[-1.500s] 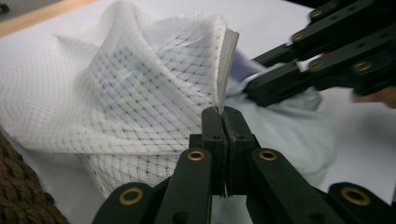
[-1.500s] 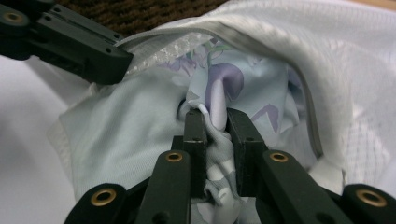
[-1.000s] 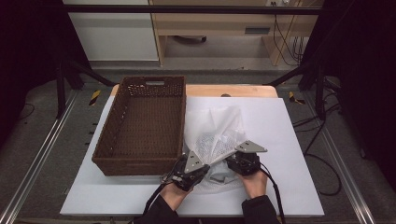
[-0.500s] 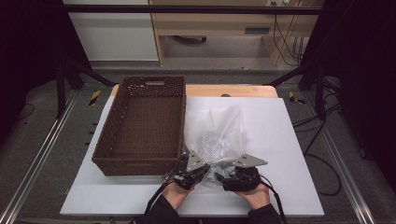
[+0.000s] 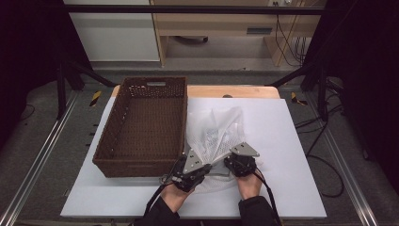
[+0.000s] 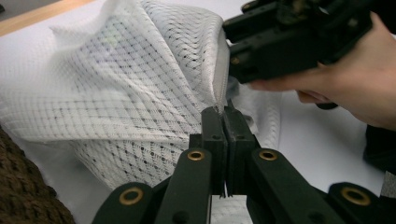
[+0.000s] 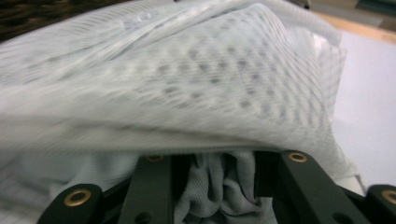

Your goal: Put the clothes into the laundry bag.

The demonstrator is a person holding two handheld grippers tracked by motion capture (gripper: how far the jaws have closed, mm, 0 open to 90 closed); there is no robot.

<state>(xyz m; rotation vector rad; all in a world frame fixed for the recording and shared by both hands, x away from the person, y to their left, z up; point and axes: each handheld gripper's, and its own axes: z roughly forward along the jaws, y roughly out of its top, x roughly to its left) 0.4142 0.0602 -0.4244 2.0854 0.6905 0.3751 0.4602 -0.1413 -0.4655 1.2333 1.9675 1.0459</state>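
Note:
A white mesh bag [image 5: 214,132] lies bunched on the white tabletop [image 5: 287,141], just right of the basket, and its near end is lifted. My left gripper [image 5: 205,165] is shut on the bag's hemmed edge; in the left gripper view the closed jaws [image 6: 225,116] pinch that edge of the mesh bag [image 6: 140,93]. My right gripper [image 5: 233,162] holds the bag's near end from the right, close to the left one. In the right gripper view the mesh bag [image 7: 187,84] drapes over the jaws, and pale cloth is bunched between them at my right gripper [image 7: 222,161].
A dark brown wicker basket [image 5: 136,167] stands to the left of the bag with its right wall touching the mesh. The tabletop's wooden edge [image 5: 244,92] runs behind. Black frame legs and cables [image 5: 320,136] lie on the floor to the right.
My right gripper dipped toward the person, then came back up and forward, which pulled the bag's near end taller. My left gripper has stayed where it was.

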